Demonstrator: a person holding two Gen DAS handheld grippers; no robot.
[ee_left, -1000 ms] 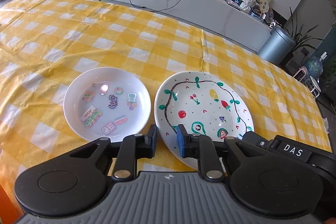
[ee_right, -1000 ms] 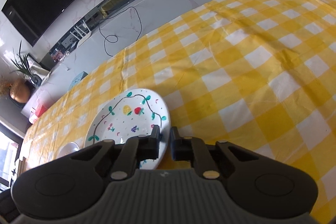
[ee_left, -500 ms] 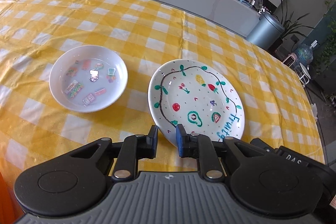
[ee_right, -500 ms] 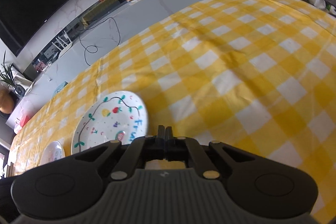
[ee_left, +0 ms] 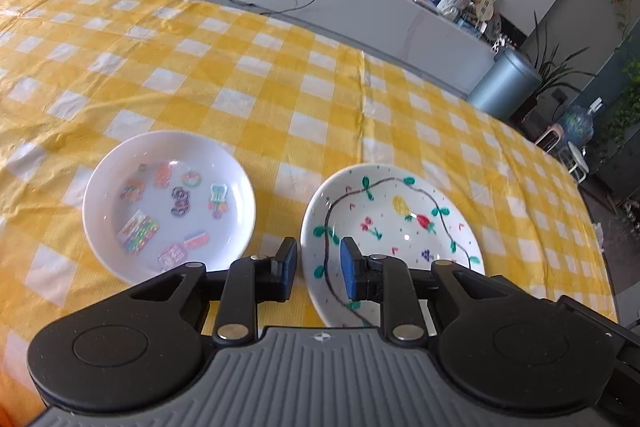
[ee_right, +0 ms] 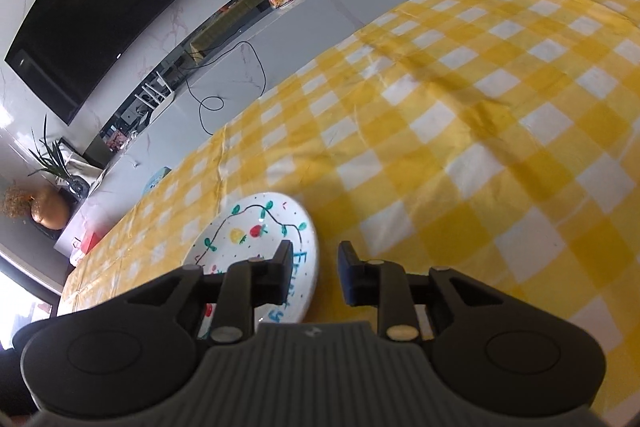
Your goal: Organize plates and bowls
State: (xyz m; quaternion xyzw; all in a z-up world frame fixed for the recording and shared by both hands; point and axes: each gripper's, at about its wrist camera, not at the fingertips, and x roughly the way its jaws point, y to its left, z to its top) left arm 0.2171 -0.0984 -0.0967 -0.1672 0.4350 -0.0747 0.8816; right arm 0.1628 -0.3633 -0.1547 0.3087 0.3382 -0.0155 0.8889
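sticker bowl (ee_left: 168, 203) apparently left-view only

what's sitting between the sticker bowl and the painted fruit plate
Only bare checked tablecloth between the sticker bowl and painted plate, seen in the left wrist view.

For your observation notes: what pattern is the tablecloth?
Yellow-and-white checks on the tablecloth; clearest in the left wrist view.

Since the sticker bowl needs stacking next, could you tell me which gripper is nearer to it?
Left. The left gripper, jaws opening and empty, sits just right of the sticker bowl; the right gripper is beyond the painted plate.
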